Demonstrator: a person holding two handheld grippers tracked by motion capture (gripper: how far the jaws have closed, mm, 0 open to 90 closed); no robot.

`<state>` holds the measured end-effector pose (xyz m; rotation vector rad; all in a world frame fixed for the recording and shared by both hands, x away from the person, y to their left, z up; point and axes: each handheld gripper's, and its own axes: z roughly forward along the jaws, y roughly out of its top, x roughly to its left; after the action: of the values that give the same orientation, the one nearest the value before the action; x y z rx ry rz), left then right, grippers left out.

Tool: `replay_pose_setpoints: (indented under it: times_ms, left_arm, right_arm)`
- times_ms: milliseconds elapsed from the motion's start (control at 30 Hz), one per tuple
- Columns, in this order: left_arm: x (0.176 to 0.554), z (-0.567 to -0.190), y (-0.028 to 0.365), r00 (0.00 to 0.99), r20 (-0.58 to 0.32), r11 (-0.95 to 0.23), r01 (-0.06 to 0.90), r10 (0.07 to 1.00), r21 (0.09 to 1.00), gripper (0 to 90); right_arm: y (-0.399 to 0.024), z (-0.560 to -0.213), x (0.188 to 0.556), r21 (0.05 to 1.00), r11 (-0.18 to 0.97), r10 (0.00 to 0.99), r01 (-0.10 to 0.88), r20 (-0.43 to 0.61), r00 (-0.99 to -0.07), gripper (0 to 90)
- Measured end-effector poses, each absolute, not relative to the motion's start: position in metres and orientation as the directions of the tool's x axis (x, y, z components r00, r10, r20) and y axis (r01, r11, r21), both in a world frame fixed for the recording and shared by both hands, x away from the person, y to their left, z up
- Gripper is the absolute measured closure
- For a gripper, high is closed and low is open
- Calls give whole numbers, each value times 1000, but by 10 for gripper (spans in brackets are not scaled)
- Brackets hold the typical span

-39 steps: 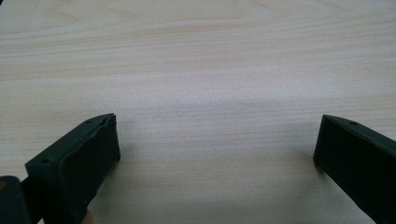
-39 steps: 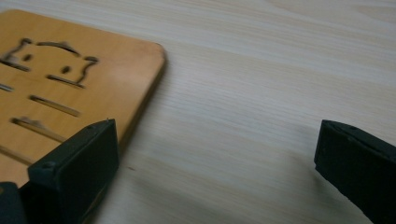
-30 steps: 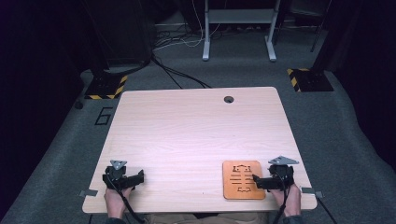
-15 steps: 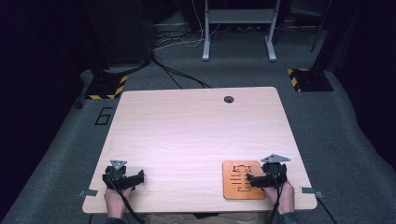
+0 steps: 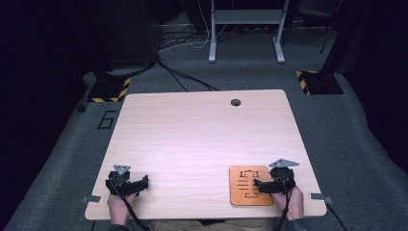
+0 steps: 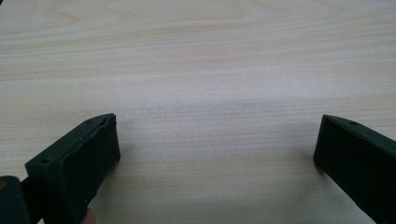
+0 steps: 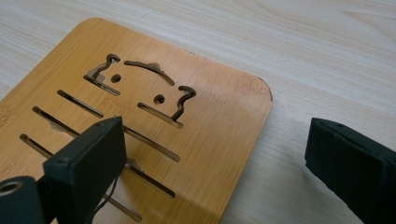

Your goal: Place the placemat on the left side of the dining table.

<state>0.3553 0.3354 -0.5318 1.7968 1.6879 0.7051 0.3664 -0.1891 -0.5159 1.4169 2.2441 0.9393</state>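
The right claw hovers spread wide at the near right corner of the desk, one jaw over the wooden board and the other past its edge above bare desk, so the board's edge lies between them. The board lies flat, its long axis running away from the person. It is orange-brown bamboo with rounded corners, cut-through slots and a cat-like face. The left claw, also spread and empty, rests far across at the near left.
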Motion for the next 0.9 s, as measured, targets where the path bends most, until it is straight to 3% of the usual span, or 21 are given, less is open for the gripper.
replay_pose_setpoints:
  times_ms: [900]
  left_arm:
    - [352,-531,331,57,15,-50,692,998,720,1]
  right_arm:
    - [-207,-517,363,679,245,900,692,107,-423,61]
